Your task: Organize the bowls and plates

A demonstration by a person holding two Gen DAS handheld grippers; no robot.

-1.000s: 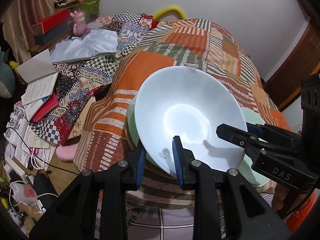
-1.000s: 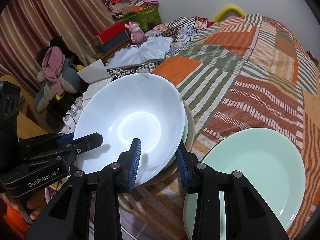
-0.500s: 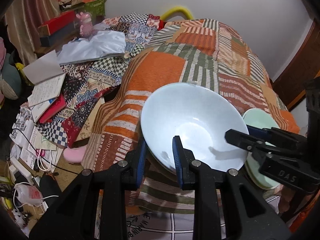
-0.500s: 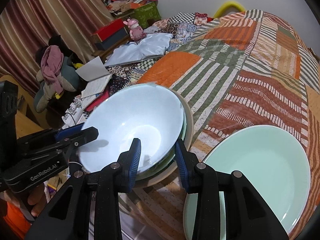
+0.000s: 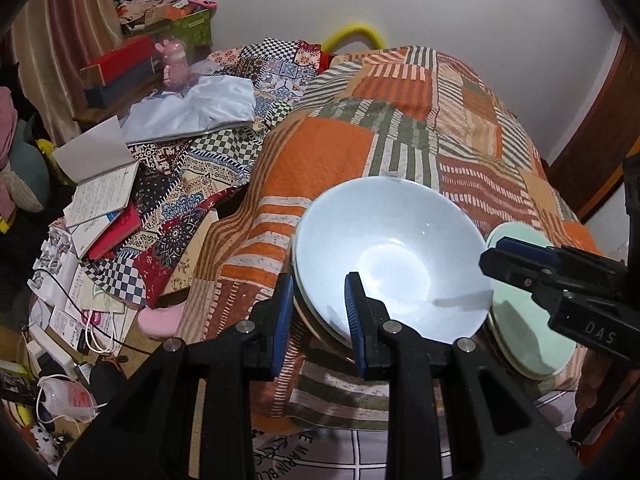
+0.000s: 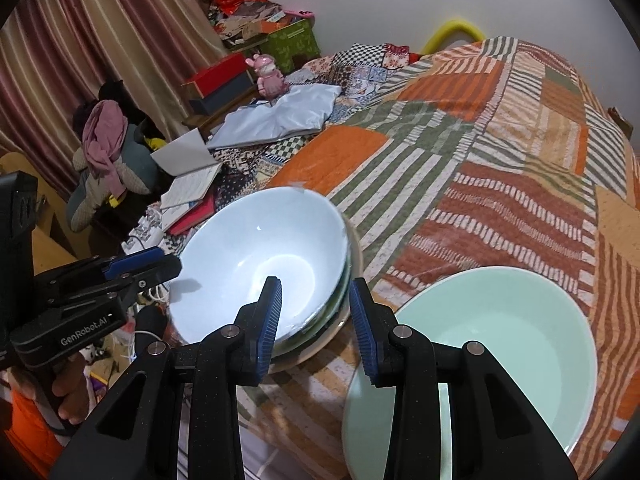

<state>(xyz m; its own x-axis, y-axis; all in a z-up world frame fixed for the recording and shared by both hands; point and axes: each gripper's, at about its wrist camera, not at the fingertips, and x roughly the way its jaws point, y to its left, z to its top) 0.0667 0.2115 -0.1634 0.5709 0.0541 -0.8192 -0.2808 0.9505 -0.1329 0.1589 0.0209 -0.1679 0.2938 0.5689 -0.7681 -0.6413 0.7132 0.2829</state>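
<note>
Pale-blue bowl point(image 5: 390, 256) nested atop stacked dishes on the quilted bed point(image 5: 400, 128), beside a mint plate point(image 6: 492, 344). Left tool point(image 5: 320, 304) clamped on its near rim; right tool point(image 6: 316, 312) clamped on its opposite rim.

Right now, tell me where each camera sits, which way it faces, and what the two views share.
Left wrist: sits on the left tongs, facing down their fingers at the pale blue glossy bowl on the patchwork quilt; the right tongs enter from the right.
Right wrist: sits on the right tongs, facing down at the same bowl and the mint green plate; the left tongs and a hand show.
Shared: bowl, plate, quilt.
</note>
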